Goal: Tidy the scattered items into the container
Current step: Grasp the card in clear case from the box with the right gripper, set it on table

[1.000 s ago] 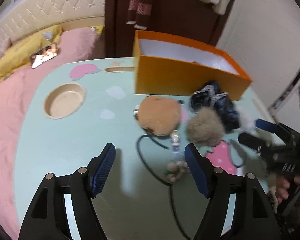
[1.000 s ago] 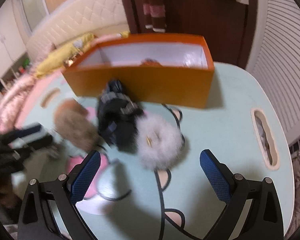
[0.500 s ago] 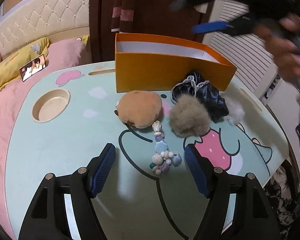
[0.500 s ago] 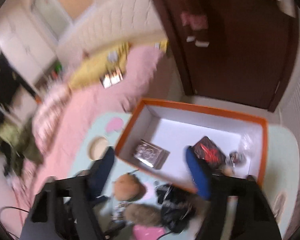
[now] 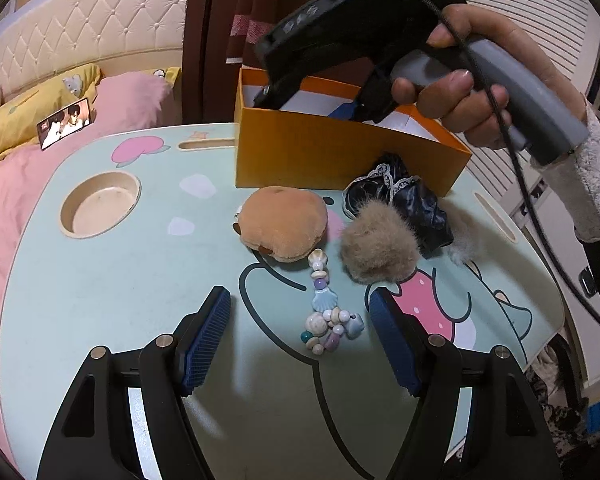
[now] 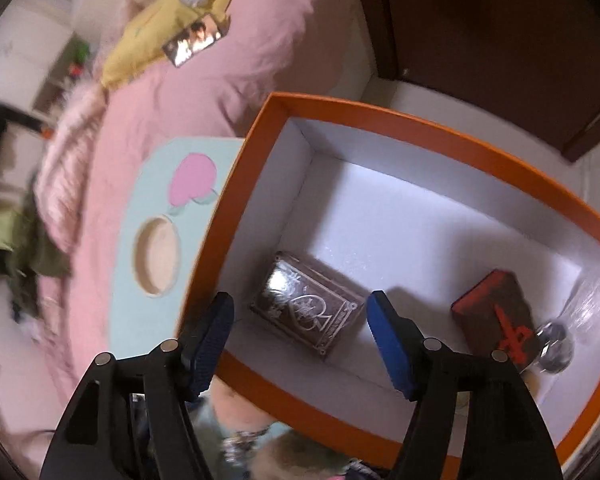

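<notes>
My left gripper [image 5: 300, 312] hovers open low over the mint table [image 5: 100, 300], with a beaded shell charm [image 5: 328, 320] lying between its fingers, untouched. Beyond it lie a tan plush [image 5: 282, 222], a brown pompom [image 5: 378, 240], a black lace cloth [image 5: 404, 200] and a white fluff [image 5: 464, 248]. A hand holds my right gripper [image 5: 304, 106] above the orange box [image 5: 320, 152]. In the right wrist view the right gripper [image 6: 300, 308] points down into the orange box [image 6: 420, 120], jaws opening and empty. On the box floor lie a brown card pack [image 6: 308, 308], a dark red pack [image 6: 496, 304] and a shiny trinket [image 6: 556, 344].
A round cup recess [image 5: 100, 204] and a slot [image 5: 206, 145] are cut into the table's far left. A pink bed [image 5: 28, 184] with a yellow pillow and a photo card [image 5: 64, 124] borders the table. The right gripper's cable [image 5: 540, 220] hangs at the right edge.
The right gripper has swung from the table beside the pompoms up over the orange box and tilted down into it. The left gripper has kept still.
</notes>
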The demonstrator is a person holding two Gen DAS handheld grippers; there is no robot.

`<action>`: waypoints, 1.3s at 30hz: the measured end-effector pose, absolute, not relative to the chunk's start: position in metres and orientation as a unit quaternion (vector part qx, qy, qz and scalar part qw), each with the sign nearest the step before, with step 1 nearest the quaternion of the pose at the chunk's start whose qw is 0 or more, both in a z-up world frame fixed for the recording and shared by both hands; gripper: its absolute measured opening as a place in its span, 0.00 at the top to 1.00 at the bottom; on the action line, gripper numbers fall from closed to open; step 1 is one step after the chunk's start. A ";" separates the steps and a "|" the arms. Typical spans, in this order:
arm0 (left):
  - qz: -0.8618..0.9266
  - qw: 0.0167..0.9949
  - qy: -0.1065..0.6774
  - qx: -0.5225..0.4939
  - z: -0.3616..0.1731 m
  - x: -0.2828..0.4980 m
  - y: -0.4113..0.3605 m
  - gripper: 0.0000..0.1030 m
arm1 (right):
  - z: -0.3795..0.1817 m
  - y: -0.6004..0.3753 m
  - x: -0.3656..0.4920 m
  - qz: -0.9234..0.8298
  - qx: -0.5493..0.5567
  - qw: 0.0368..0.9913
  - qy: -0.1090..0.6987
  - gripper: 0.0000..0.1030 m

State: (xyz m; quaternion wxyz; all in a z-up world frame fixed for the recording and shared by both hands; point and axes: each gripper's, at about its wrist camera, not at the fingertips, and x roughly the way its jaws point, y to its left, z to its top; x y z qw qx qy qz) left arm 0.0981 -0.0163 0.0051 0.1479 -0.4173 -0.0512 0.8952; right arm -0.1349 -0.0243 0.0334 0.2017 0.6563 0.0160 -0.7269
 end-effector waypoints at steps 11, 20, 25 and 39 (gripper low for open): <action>0.895 0.152 -0.061 -0.416 0.005 0.098 -0.019 0.30 | 0.021 -0.015 -0.149 -0.732 0.655 0.183 0.038 0.31; 0.895 0.152 -0.061 -0.416 0.005 0.099 -0.019 0.30 | 0.039 -0.003 -0.154 -0.766 0.617 0.174 0.040 0.35; 0.894 0.153 -0.062 -0.416 0.005 0.099 -0.019 0.30 | 0.042 -0.009 -0.146 -0.753 0.617 0.213 0.079 0.32; 0.894 0.154 -0.063 -0.416 0.006 0.098 -0.020 0.30 | 0.026 -0.017 -0.135 -0.737 0.621 0.241 0.114 0.61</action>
